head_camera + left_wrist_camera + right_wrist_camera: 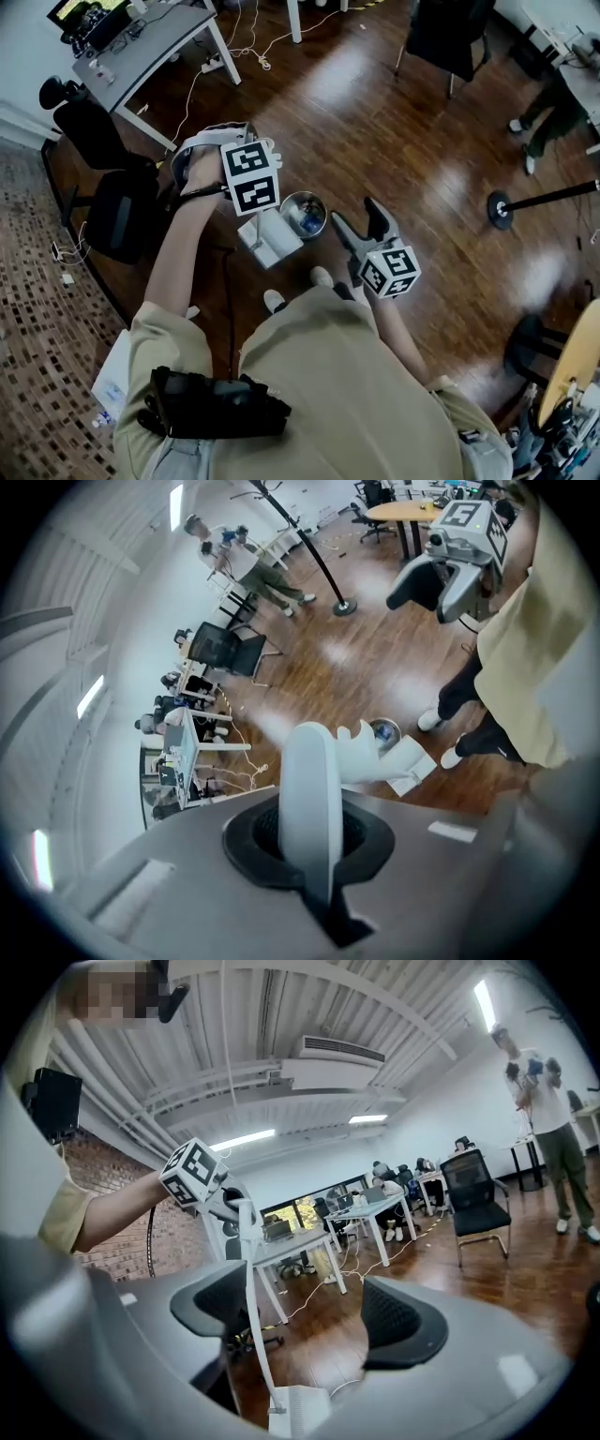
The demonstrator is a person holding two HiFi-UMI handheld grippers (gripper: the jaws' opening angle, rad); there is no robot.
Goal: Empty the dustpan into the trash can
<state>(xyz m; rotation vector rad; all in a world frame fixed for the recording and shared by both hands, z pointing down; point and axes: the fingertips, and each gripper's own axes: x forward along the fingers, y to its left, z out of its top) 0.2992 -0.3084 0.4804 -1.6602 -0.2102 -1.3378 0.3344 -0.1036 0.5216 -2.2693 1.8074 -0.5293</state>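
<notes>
Where the fingers (246, 838) of the left gripper (309, 844) press together, they pinch the white dustpan handle (310, 771), with no gap showing on either side of it. From that grip the handle's long axis runs towards 5 o'clock in the head view and ends in the white dustpan (270, 240) down by the wooden floor (403, 122). I cannot tell whether the dustpan rests on the floor or hangs just above it.

The small round metal trash can (303, 214) stands at 2 o'clock of the dustpan, its rim just beside the dustpan's edge. The right gripper (302, 1314) holds nothing. Its fingers (401, 1324) stand apart with only floor between them, and it hangs at 3 o'clock of the trash can, near it but not touching.

The left hand therefore carries the load. The coming move seems to turn on bringing the dustpan's mouth over the trash can's opening and tipping it along the handle's line.
</notes>
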